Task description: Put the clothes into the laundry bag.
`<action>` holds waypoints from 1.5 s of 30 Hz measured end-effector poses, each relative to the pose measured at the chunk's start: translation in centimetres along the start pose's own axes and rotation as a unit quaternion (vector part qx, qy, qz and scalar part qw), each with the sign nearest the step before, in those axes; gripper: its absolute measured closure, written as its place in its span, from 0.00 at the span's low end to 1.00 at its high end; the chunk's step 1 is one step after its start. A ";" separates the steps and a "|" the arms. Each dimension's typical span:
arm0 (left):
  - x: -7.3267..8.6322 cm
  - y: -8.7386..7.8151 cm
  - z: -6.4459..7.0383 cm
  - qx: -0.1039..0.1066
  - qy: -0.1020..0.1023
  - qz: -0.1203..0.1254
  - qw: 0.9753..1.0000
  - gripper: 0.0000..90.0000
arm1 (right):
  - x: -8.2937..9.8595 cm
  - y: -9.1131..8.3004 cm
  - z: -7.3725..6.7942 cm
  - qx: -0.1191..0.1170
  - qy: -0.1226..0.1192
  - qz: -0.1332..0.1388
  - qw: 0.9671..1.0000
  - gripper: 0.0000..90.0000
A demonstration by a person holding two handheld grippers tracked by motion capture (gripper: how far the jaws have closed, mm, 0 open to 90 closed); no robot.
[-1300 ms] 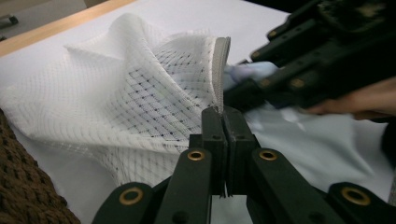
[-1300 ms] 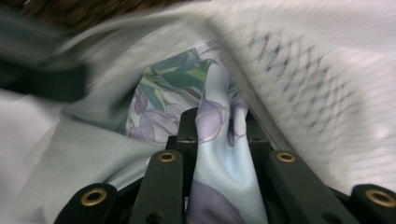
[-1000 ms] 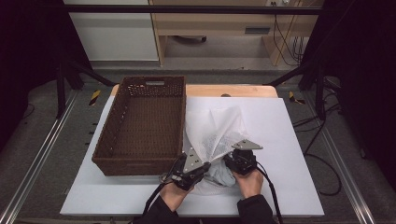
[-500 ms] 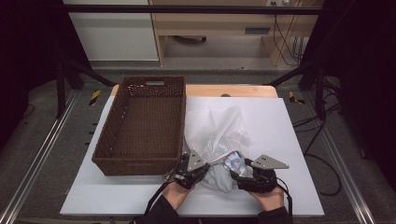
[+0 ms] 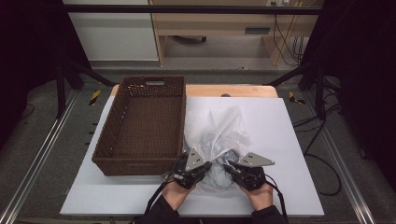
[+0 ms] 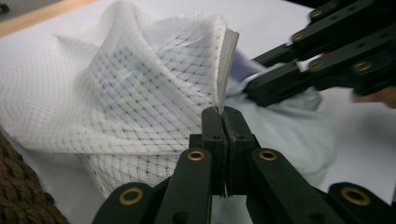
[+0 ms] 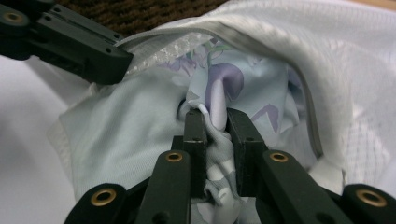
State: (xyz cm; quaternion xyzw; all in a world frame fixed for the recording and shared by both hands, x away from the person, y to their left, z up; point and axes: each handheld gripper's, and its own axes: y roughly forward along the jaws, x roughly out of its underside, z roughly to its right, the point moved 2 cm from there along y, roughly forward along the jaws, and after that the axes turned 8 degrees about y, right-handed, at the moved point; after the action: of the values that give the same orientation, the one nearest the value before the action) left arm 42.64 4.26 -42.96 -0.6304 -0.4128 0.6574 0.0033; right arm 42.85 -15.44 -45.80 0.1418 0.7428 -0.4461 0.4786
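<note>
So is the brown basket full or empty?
Empty. The high view shows the basket's bare woven bottom, while the mesh bag and the patterned cloth lie beside it on the table.

One white mesh laundry bag [image 5: 223,128], lying on the table just right of the basket. One pale blue printed garment [image 7: 140,135], at the bag's near opening. One brown wicker basket [image 5: 140,128], on the left half of the table. One white table top [image 5: 289,140]. Two handheld grippers at the near edge: the left gripper [image 6: 223,114], on the bag's hem, and the right gripper [image 7: 215,119], on the garment. Two hands, one behind each gripper
</note>
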 end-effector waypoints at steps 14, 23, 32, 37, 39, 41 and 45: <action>1.6 0.8 0.0 0.006 0.004 -0.028 1.000 0.98 | -1.2 3.3 2.5 0.074 0.031 0.001 0.997 0.64; 2.0 1.6 -0.2 0.002 -0.004 -0.036 0.999 0.98 | -0.5 -0.5 1.0 -0.025 0.016 -0.009 1.000 0.32; 1.3 0.9 -0.2 -0.001 -0.006 -0.020 1.000 0.98 | 1.4 2.8 -0.6 0.036 -0.018 -0.037 0.999 0.36; 0.9 0.1 -0.1 0.000 -0.005 -0.011 1.000 0.98 | 0.2 3.3 -0.7 0.088 -0.015 -0.017 0.996 0.72; 0.8 -0.2 -0.1 0.001 -0.003 -0.006 1.000 0.98 | -0.3 3.5 -0.7 0.113 -0.013 -0.003 0.994 0.75; 0.6 -0.4 -0.1 0.004 -0.005 -0.003 1.000 0.98 | -1.0 3.9 -0.2 0.136 -0.005 0.017 0.991 0.76; 0.8 -0.1 0.0 0.008 -0.002 -0.010 1.000 0.98 | -1.3 5.1 1.5 0.148 0.037 0.021 0.988 0.74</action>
State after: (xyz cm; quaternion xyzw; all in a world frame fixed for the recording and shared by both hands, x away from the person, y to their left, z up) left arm 42.42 4.71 -43.57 -0.6246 -0.4142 0.6620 0.0139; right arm 47.61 -13.51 -47.59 0.2430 0.6825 -0.5354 0.4341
